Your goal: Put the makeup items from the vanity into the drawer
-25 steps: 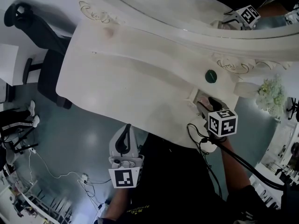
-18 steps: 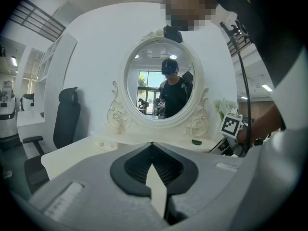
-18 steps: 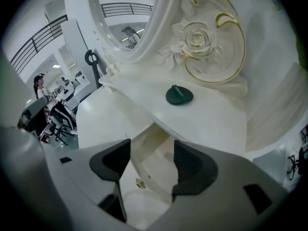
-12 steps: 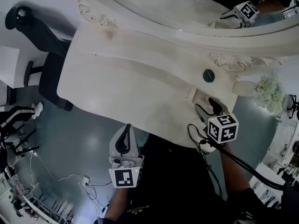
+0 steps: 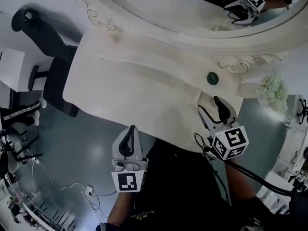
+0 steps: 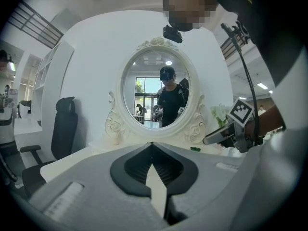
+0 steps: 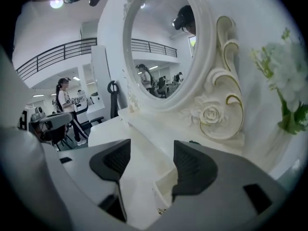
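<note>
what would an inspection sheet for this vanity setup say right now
surface: white carved vanity top, one small item on it
job's things: small dark green round item on the top near the mirror frame; open white drawer at the right hand-held gripper
clutter: nothing seen
grippers: left hand-held gripper shut, empty; right hand-held gripper open, empty
cables: black cable at the right hand-held gripper; white cable on the floor
surroundings: oval white-framed mirror, black office chair, white flower bunch
</note>
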`<move>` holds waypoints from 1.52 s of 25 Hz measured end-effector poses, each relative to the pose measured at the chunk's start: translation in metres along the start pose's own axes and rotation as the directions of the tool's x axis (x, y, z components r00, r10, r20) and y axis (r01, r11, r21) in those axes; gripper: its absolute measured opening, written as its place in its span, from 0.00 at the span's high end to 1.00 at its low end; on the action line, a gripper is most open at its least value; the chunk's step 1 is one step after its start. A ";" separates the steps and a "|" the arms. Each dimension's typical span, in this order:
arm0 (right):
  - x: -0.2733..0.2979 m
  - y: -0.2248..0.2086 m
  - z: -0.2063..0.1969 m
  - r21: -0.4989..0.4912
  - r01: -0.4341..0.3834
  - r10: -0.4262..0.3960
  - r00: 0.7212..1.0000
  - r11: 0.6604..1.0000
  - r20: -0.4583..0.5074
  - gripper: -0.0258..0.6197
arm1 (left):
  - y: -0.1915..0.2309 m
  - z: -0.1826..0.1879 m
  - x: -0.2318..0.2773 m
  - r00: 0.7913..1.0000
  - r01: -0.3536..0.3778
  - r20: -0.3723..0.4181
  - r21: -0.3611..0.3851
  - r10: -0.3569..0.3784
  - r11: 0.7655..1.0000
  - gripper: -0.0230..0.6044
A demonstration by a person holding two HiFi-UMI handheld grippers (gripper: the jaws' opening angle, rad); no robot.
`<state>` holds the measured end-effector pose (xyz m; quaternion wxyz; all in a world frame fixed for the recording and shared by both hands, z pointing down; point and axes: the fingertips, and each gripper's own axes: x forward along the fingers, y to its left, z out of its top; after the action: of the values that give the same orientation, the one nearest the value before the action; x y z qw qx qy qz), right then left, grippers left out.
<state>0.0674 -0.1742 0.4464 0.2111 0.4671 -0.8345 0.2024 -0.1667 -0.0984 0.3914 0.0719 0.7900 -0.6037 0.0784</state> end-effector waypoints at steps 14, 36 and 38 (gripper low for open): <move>-0.096 0.071 0.118 -0.095 -0.055 0.089 0.911 0.994 0.402 0.56 | -0.013 0.075 -0.033 0.986 0.014 0.167 0.045 -0.022 0.999 0.93; -0.217 0.119 0.115 -0.132 -0.011 0.081 0.839 0.991 0.538 0.96 | -0.053 0.124 -0.113 0.957 0.085 0.268 0.102 -0.109 0.991 0.93; -0.218 0.119 0.116 -0.133 -0.010 0.081 0.835 0.991 0.545 0.96 | -0.055 0.125 -0.114 0.955 0.086 0.276 0.098 -0.110 0.991 0.93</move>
<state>0.0491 -0.0275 0.2156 -0.0131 0.4714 -0.8817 0.0126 -0.1382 -0.0025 0.2445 -0.0441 0.8245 -0.5640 -0.0126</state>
